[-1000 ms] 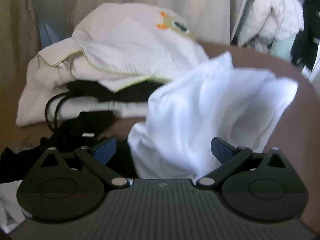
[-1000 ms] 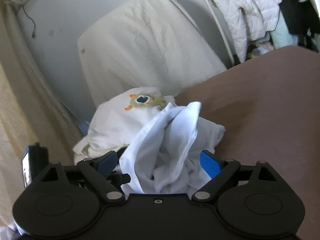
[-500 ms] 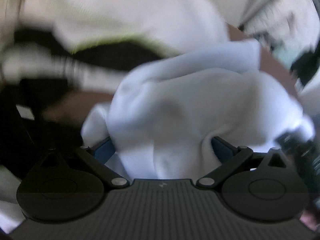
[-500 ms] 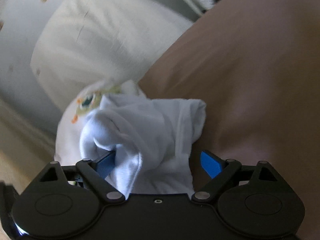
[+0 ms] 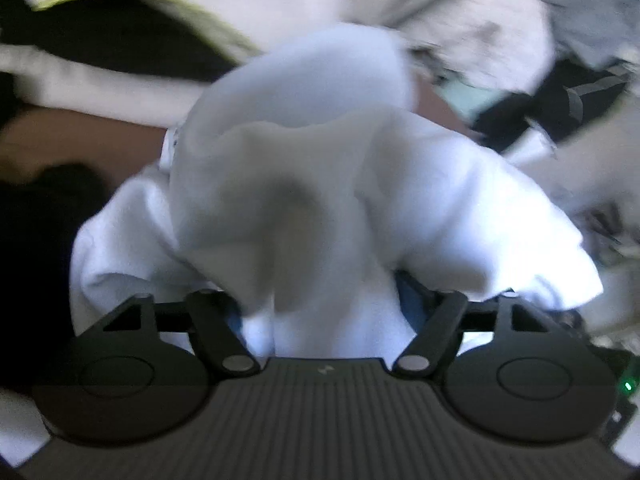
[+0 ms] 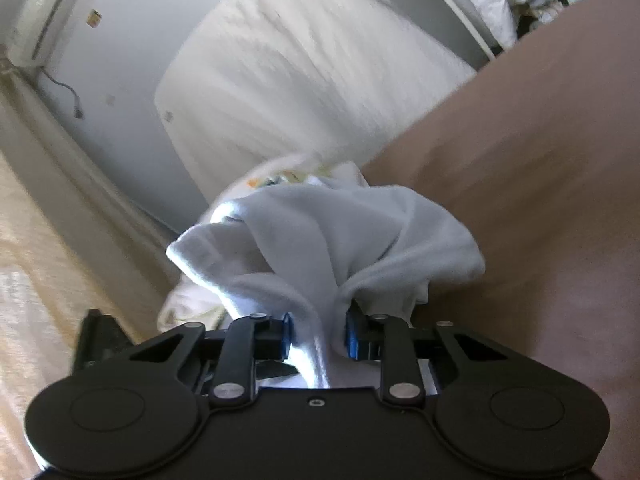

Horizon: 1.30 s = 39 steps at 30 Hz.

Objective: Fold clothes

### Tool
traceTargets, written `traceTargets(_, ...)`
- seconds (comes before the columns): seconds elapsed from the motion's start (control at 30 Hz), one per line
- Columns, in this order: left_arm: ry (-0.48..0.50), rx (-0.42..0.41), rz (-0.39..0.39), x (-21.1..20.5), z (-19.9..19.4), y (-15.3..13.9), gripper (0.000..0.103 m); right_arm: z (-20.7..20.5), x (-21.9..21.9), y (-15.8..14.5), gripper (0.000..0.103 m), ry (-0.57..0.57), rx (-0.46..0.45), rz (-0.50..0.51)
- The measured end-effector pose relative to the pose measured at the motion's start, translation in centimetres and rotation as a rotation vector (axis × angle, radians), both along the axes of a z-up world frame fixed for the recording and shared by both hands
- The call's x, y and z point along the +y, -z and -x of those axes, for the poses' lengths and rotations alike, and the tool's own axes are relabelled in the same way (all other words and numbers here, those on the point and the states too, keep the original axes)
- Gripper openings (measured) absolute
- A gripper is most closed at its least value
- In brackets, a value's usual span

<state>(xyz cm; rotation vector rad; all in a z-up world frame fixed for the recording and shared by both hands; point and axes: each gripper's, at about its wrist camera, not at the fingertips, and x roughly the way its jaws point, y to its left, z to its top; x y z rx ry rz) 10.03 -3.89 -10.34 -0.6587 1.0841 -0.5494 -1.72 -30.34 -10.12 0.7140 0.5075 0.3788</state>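
— What are we seeing change on the right?

— We are closing the right gripper [image 6: 318, 340] on the white garment [image 6: 332, 236]. A second ago its fingers [image 6: 285, 334] were standing wide with the cloth loose between them; now the blue pads are pinching a gathered fold.

— And the left?

— We are closing the left gripper [image 5: 320, 300] too, though more slowly. The same white garment [image 5: 320, 200] is bunched between its fingers [image 5: 406, 298], filling the gap, but the cloth is hiding the pads, so we are not claiming a firm grip yet.

— Where is the garment lying?

— It is sitting crumpled on the brown bed cover [image 6: 540, 180], just beside the stack of other clothes [image 5: 120, 40].

— So what are we judging from that?

— We are taking hold at two points, probably to lift and spread it. If either pinch is catching several layers, it may not open flat.
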Motion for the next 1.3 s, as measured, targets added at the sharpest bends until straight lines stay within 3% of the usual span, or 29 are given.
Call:
traceTargets(0.13,0.099,-0.099,0.084,-4.7,3.5,-4.4,0.068,6.4,-3.4,-4.2,0.029,-0.024,-0.141,0.066)
traceTargets(0.3,0.239,-0.284,0.042,-12.7,7.3,-11.0,0.068,11.6,-8.7,-8.6,0.029,0.030,-0.160,0.144)
traceTargets(0.47,0.315,-0.426,-0.065,-19.4,10.3,-16.2,0.069,14.9,-10.7,-13.5,0.029,0.169,-0.131,0.487)
traceTargets(0.57,0.341,-0.521,-0.146,-22.5,10.8,-16.1,0.075,16.2,-13.9,-13.6,0.033,0.343,-0.023,0.609)
traceTargets(0.6,0.341,-0.556,-0.182,-23.1,10.8,-15.3,0.080,16.6,-15.3,-12.8,0.039,0.407,-0.001,0.635)
traceTargets(0.63,0.326,-0.598,-0.238,-23.3,11.0,-13.8,0.081,16.7,-16.7,-11.3,0.058,0.468,0.024,0.691)
traceTargets(0.67,0.313,-0.632,-0.295,-23.6,11.2,-12.2,0.081,16.8,-17.9,-9.5,0.067,0.521,0.059,0.767)
traceTargets(0.7,0.312,-0.632,-0.356,-24.1,11.6,-10.4,0.082,16.8,-19.3,-7.1,0.075,0.592,0.148,0.831)
traceTargets(0.73,0.313,-0.618,-0.413,-24.4,12.1,-8.6,0.083,16.9,-20.5,-4.9,0.073,0.650,0.265,0.849)
traceTargets(0.8,0.333,-0.449,-0.461,-24.0,12.9,-5.5,0.083,18.0,-22.3,-2.2,0.071,0.635,0.350,0.740)
traceTargets(0.87,0.358,-0.383,-0.463,-24.6,13.5,-5.0,0.083,18.5,-23.8,-0.8,0.069,0.625,0.383,0.611)
traceTargets(0.97,0.401,-0.509,-0.516,-26.0,14.8,-6.6,0.085,18.5,-25.9,-0.6,0.069,0.612,0.467,0.427)
traceTargets(1.03,0.434,-0.558,-0.533,-26.8,15.7,-7.1,0.087,19.0,-25.9,-0.7,0.069,0.599,0.446,0.331)
traceTargets(1.13,0.494,-0.558,-0.474,-28.2,15.4,-7.3,0.087,20.3,-25.0,0.3,0.069,0.566,0.443,0.263)
traceTargets(1.23,0.517,-0.519,-0.369,-29.0,16.0,-7.2,0.087,19.6,-24.6,3.5,0.070,0.536,0.527,0.246)
traceTargets(1.3,0.527,-0.526,-0.385,-29.9,16.4,-6.7,0.087,19.0,-25.0,5.3,0.070,0.514,0.563,0.207)
